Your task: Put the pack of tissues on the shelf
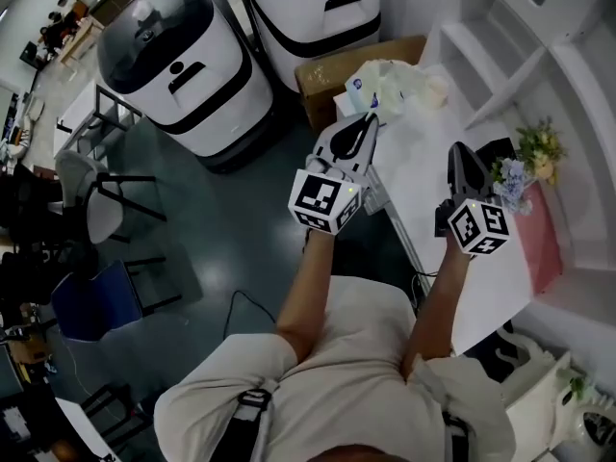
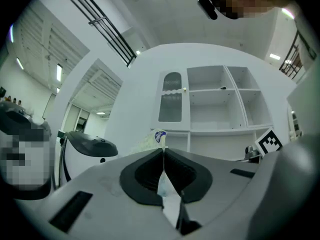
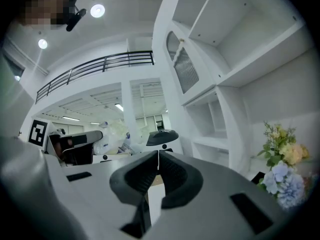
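Two white machines [image 1: 183, 65]: rounded bodies with black bands, on the dark floor beyond the bench's far end
Shelf unit [image 1: 500, 56]: white, open compartments, along the right side of the bench
Bench [image 1: 433, 152]: white top, running away from the person
Cardboard box [image 1: 322, 75]: brown, at the far end of the bench, just left of the pack
Left tongs [image 1: 371, 121]: jaws pressed together, tips right at the near edge of the pack; whether they pinch its wrapper cannot be told
Right tongs [image 1: 460, 152]: jaws closed on nothing, held over the bench, well apart from the pack
Pack of tissues [image 1: 380, 85]: lying on the far end of the bench, beside the box
Flowers [image 1: 534, 147]: small bunch by the shelf, right of the right tongs
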A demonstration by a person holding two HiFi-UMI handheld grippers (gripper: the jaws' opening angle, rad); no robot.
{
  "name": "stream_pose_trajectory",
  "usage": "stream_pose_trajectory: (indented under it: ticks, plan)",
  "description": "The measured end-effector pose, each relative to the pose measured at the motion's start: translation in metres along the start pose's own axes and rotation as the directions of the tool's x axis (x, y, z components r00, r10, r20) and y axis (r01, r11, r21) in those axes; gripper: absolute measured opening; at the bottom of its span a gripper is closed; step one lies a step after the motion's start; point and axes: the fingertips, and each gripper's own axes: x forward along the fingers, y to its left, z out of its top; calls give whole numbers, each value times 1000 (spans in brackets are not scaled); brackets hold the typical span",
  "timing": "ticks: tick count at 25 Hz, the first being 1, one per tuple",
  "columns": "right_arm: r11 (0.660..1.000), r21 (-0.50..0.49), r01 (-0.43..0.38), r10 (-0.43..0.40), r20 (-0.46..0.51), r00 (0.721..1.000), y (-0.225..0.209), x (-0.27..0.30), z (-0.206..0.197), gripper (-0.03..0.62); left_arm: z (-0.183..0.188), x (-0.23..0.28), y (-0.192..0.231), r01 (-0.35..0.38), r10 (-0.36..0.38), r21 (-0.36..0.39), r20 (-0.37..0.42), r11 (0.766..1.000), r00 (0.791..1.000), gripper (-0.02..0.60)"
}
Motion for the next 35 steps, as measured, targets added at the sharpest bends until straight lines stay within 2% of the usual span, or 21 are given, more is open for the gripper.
stream_pose_trajectory:
  ticks: [3,9,15,21,30,35]
  plan:
    - [999,-21,37,-37,1,999,10,19,9,69,6,16,22,52,-51,-45,16,998,999,11]
    - [992,-46,121,-120,16,993,13,32,21,69,3,43,46,128,-128,-63,12,990,992,11]
    - [973,-18,232,-231,55,971,4,20,21,69,-2,57,46,210,-210,-62,-2,976,978,11]
    - [954,-7,300,-299,71,952,1,11,19,69,-6,67,33,292,-293,-62,-12,954,956,11]
    - [946,-3,323,-322,82,943,-9,22,26,69,-14,84,23,347,-347,-25,-44,938,937,11]
    - [949,0,314,-313,86,946,-9,37,26,69,-17,96,29,351,-352,-19,-52,936,935,11]
